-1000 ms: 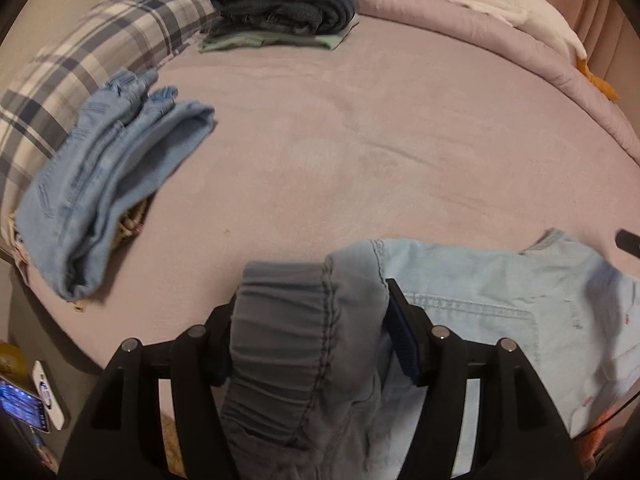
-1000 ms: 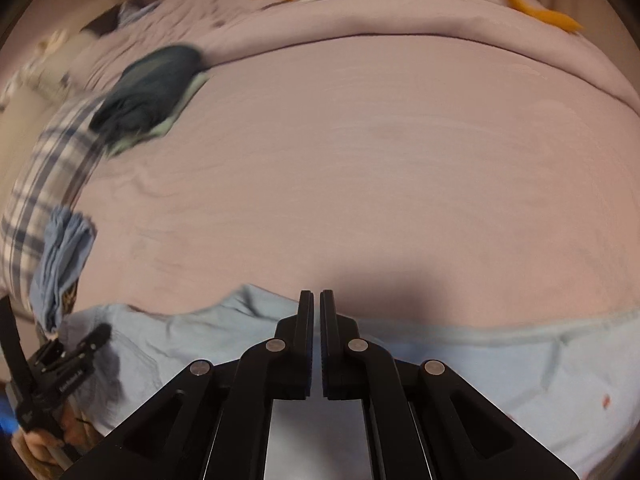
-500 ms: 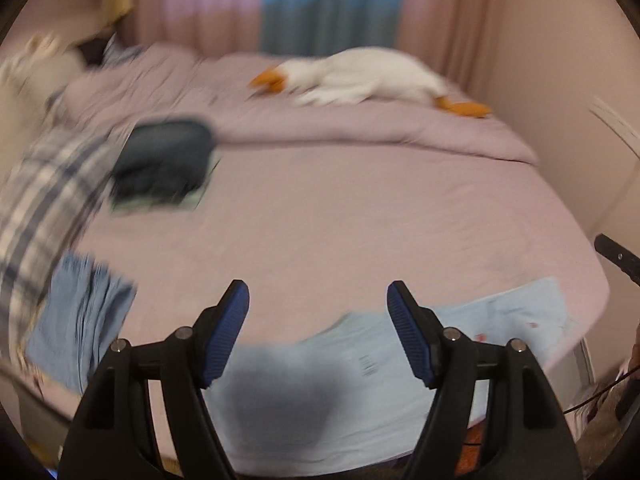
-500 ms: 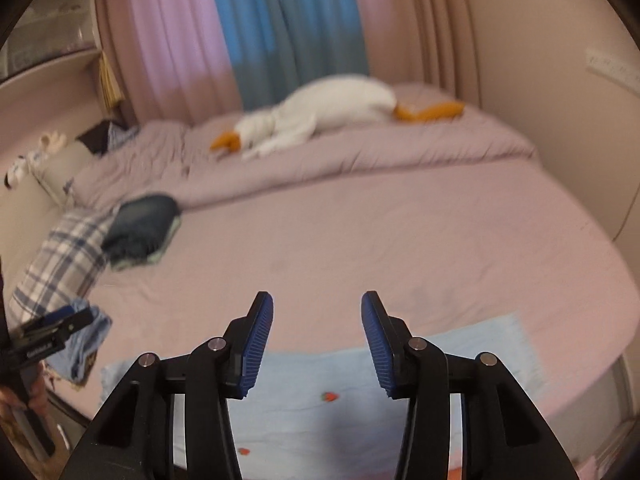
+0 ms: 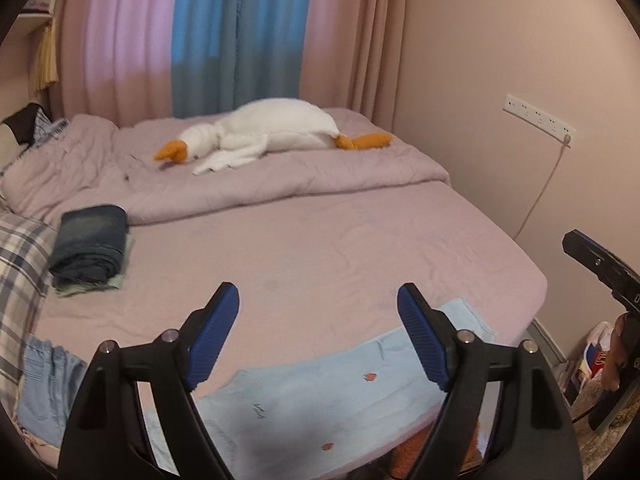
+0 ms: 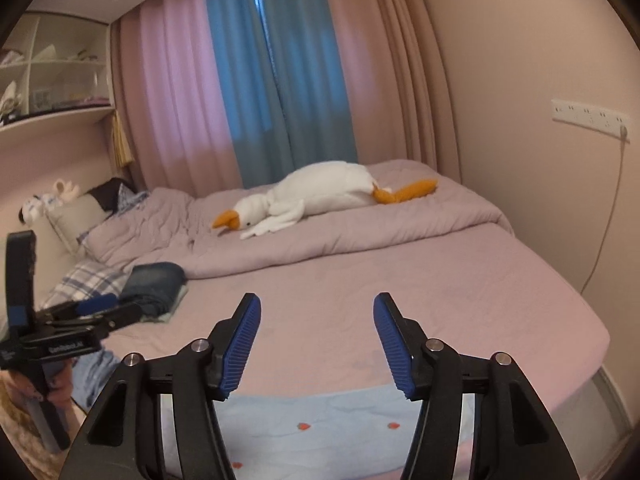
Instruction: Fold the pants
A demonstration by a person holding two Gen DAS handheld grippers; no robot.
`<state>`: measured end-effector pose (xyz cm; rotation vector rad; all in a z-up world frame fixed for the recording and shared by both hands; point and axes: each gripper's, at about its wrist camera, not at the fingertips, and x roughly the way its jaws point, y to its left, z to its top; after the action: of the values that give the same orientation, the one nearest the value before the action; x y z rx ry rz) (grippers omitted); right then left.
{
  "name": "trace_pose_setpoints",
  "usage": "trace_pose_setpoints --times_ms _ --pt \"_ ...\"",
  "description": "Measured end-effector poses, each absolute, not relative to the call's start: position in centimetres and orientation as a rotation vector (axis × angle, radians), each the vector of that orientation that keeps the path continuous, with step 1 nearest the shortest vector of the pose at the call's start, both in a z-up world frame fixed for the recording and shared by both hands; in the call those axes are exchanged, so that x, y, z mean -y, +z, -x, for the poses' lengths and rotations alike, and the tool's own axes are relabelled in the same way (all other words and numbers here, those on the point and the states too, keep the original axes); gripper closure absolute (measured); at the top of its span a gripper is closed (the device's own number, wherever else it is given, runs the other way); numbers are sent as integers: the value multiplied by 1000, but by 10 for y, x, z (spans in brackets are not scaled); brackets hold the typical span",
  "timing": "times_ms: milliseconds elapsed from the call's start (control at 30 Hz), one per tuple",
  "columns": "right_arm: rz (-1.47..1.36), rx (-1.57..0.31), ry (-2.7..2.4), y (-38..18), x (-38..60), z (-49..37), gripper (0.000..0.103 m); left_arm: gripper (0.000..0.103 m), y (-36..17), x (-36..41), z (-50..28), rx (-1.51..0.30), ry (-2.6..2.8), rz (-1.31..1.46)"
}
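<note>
Flat pale-blue cotton pants (image 5: 320, 396) with small strawberry motifs on the mauve bed (image 5: 320, 248); both grippers' (image 5: 318, 332) (image 6: 317, 344) jaws just opening, empty.

We see pale blue pants (image 5: 352, 396) with small red strawberry marks at the bottom of the frame, lying on a dusty lilac bed sheet (image 5: 320, 256). At the left sit dark indigo folded jeans (image 5: 90, 244) on a mint green cloth (image 5: 116, 282), beside a pillow (image 5: 18, 264) checked in navy, grey and white. Lower left we find light blue denim (image 5: 48, 388). The plush goose (image 5: 276, 130) is white with an orange beak and feet. The curtains (image 5: 204, 36) run pink and teal, and the wall (image 5: 500, 52) is beige. Both the left gripper (image 5: 318, 338) and the right gripper (image 6: 318, 346) are black with ribbed royal blue pads.
</note>
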<state>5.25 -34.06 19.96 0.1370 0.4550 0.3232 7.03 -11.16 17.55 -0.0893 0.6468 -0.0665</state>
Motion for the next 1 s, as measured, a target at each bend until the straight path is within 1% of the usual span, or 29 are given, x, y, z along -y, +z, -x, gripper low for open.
trace_pose_setpoints --times_ms 167,367,533,633,700,767,833,867,900,933,1000 --pt "-188 -539 276 165 359 -71 43 21 134 124 -101 -744 -83 88" --pt "-247 -713 85 87 393 -112 43 22 66 141 -150 -891 -80 109" --pt "-372 -857 -23 25 432 -136 43 25 9 179 -188 -1009 -158 88" --pt "-428 -935 -116 -13 456 -145 43 34 -26 195 -204 -1095 -199 87" --pt "-470 -964 -142 -33 469 -149 43 43 -47 200 -212 -1151 -223 109" --pt "-531 -989 -159 -51 482 -149 43 47 -68 206 -215 -1202 -236 124" --pt "-570 -995 -166 -63 489 -150 44 49 -86 210 -216 -1245 -222 114" --pt "-573 -990 -163 -66 490 -150 54 49 -93 212 -215 -1257 -208 103" --pt "-571 -995 -164 -70 490 -151 76 49 -95 214 -214 -1253 -202 86" --pt "-568 -995 -182 -72 491 -151 87 49 -95 217 -212 -1241 -197 66" --pt "-589 -968 -177 -69 495 -147 92 49 -93 222 -209 -1232 -182 31"
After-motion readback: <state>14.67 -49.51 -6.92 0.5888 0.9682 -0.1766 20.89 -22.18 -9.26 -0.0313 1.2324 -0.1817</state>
